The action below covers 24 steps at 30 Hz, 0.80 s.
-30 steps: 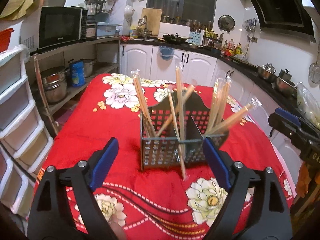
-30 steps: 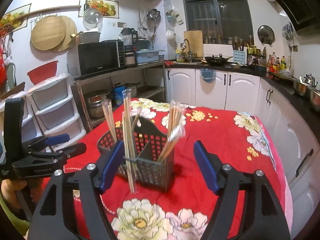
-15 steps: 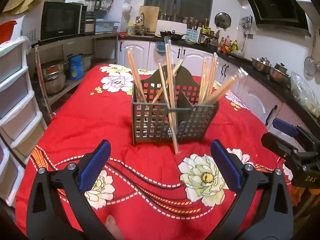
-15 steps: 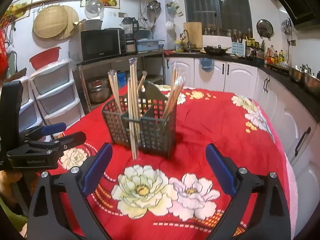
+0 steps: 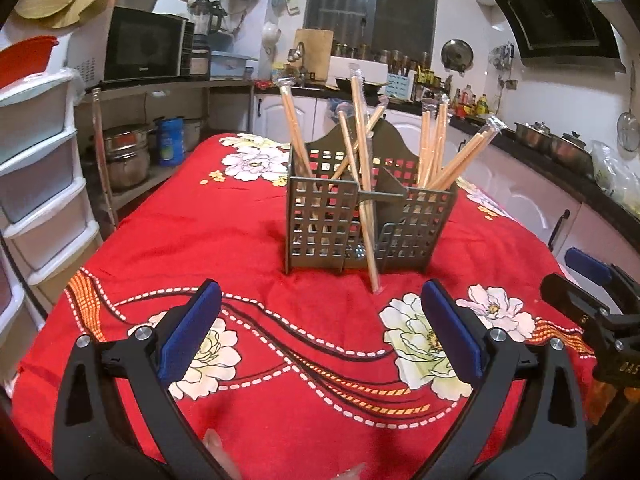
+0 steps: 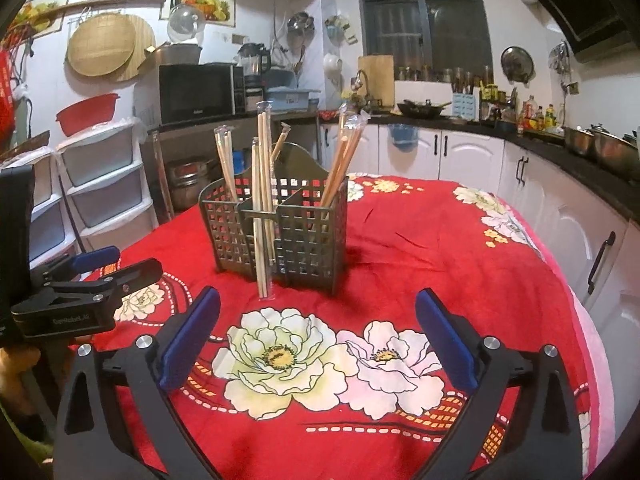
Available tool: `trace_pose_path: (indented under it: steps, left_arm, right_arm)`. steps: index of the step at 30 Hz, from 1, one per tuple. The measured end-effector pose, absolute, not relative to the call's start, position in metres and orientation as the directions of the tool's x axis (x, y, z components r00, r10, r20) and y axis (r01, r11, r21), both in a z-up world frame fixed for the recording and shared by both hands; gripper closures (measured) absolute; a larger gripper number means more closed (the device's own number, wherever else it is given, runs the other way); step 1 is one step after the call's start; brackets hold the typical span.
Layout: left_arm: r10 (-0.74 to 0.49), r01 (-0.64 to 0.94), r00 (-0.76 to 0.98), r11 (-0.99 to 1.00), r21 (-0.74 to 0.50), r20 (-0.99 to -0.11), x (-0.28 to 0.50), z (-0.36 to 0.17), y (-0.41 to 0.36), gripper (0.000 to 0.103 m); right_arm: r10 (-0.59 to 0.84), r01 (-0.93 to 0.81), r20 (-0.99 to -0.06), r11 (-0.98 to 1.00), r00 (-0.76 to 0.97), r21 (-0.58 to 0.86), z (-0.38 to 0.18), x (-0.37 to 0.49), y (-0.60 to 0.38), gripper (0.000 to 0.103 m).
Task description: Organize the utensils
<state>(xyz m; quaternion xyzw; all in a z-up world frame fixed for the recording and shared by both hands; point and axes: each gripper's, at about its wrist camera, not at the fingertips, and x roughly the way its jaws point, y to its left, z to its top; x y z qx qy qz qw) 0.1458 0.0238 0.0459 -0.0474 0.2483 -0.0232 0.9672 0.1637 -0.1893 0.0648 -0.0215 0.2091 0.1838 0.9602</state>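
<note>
**Both grippers spread and empty, one wrapped pair left outside the caddy**

A red flowered tablecloth covers the table, and near its middle stands a dark perforated utensil caddy with a divider and a raised arched back. Wrapped chopsticks lean in its compartments, some to the left, some fanned out to the right. One wrapped pair is not inside: it rests its foot on the cloth just in front of the caddy and leans back against the front wall at the divider; the right wrist view shows the same pair standing outside the mesh.

The left gripper and the right gripper both sit low over the near part of the cloth, well short of the caddy. Their jaws are spread wide with nothing between them; the right has just been opening to its full width.

The stray pair looks like what remains to tidy. To do it well, approach it above the caddy rim where the shaft is free, close across the wrapper squarely, lift straight up until the foot clears the wall, then lower it into a compartment. The wrapper is probably slippery, so a centred pinch matters, and the caddy may slide on the soft cloth if nudged.
</note>
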Motion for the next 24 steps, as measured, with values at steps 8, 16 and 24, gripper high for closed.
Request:
trace_pose_path:
  steps: [8, 16, 24]
  left_arm:
    - [-0.055, 0.017, 0.886, 0.996, -0.086, -0.461, 0.152, 0.033, 0.023, 0.012]
    - [-0.066, 0.026, 0.881, 0.995, -0.092, -0.468, 0.157, 0.028, 0.023, 0.012]
    - [-0.049, 0.009, 0.883, 0.996, -0.087, -0.466, 0.156, 0.027, 0.023, 0.012]
  right_arm:
    - [0.299, -0.319, -0.382, 0.948, 0.875, 0.013, 0.051, 0.164, -0.193, 0.007]
    - [0.284, -0.300, -0.401, 0.954, 0.871, 0.025, 0.043, 0.169, -0.195, 0.007]
    - [0.279, -0.294, -0.417, 0.955, 0.865, 0.029, 0.040, 0.171, -0.194, 0.007]
